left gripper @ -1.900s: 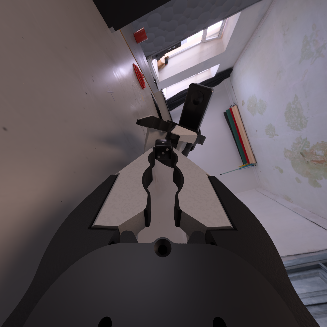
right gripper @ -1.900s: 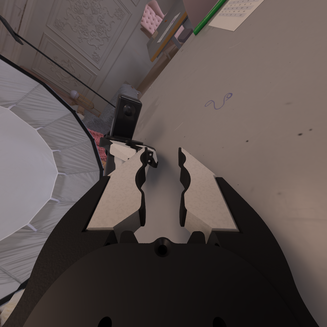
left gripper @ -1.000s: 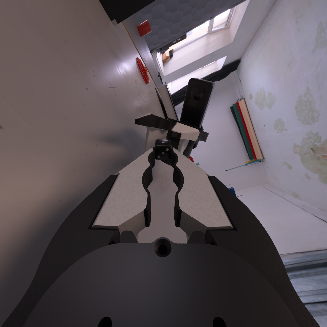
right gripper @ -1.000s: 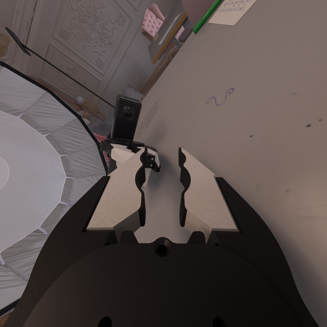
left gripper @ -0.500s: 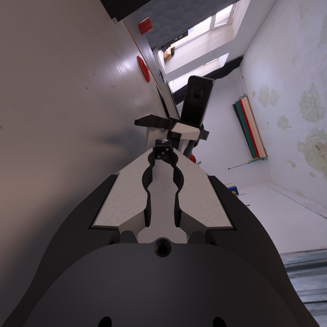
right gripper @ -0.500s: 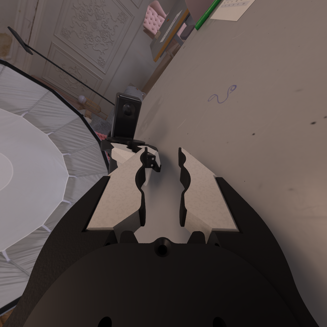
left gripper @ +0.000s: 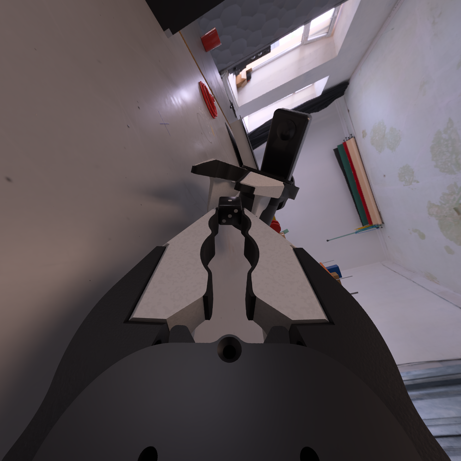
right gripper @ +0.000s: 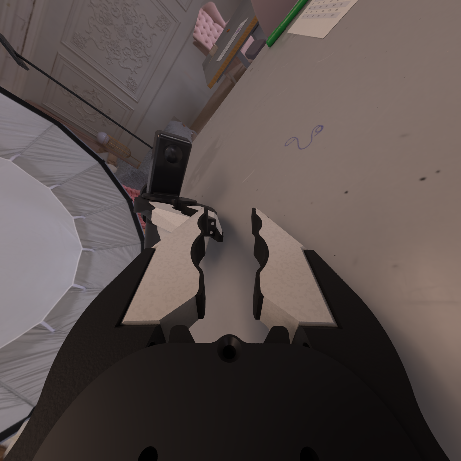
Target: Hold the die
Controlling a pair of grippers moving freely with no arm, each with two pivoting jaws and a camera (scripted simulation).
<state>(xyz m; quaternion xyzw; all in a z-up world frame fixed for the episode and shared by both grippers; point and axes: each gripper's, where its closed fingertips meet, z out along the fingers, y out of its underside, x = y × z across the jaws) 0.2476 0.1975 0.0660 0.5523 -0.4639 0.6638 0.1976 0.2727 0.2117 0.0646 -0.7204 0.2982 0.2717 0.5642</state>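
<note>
A small black die with white pips is pinched between the fingertips of my left gripper, which is shut on it and holds it just off the grey table. My right gripper is open and empty. Its left fingertip lies right beside the die, which is partly hidden behind that finger. The right gripper also shows in the left wrist view, just beyond the die. The left gripper shows in the right wrist view, facing mine.
Red rings and a red box lie farther along the table. A green marker and a paper sheet lie at the table's far end. A large white softbox stands beside the table.
The background has drifted slightly in both views, so both grippers have shifted a little together. The die stays in the left grip and the right jaws stay open.
</note>
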